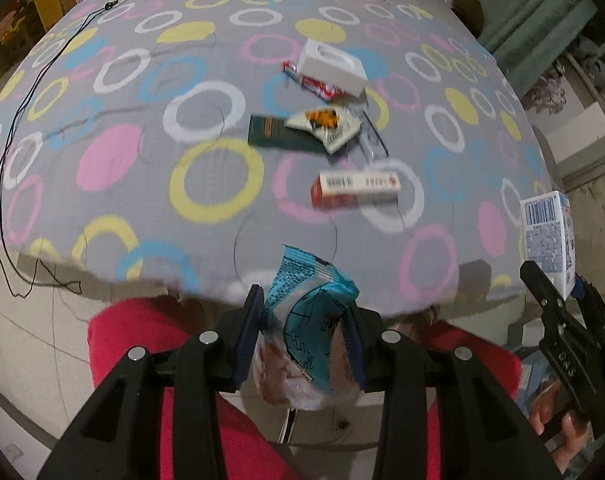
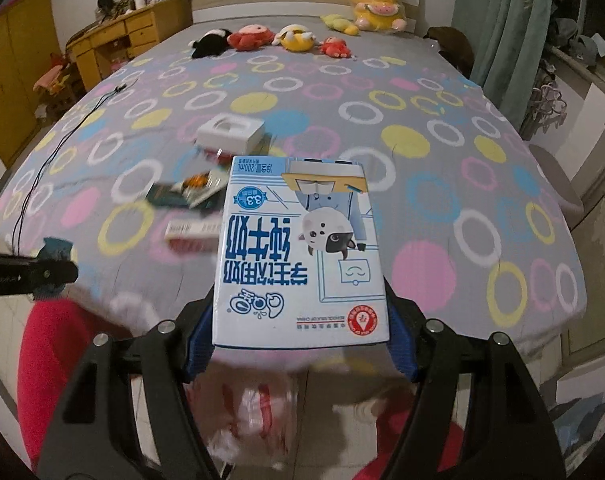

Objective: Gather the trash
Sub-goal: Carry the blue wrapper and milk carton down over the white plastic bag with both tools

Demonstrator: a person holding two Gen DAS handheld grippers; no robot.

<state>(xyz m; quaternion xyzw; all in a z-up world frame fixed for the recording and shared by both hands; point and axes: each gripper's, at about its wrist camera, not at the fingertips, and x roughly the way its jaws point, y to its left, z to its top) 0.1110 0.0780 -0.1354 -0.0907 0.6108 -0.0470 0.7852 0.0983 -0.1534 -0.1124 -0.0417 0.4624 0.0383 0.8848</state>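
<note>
My left gripper is shut on a crumpled blue snack wrapper, held off the near edge of the bed, above a red bin lined with a plastic bag. My right gripper is shut on a white and blue milk carton, held upside down above the same bin; the carton also shows at the right of the left wrist view. More trash lies on the bed: a red and white box, a dark green packet, a torn snack bag.
The bed has a grey cover with coloured rings. A white box sits over a red wrapper. A black cable runs along the left. Plush toys line the far end. A wooden desk and curtains stand beyond.
</note>
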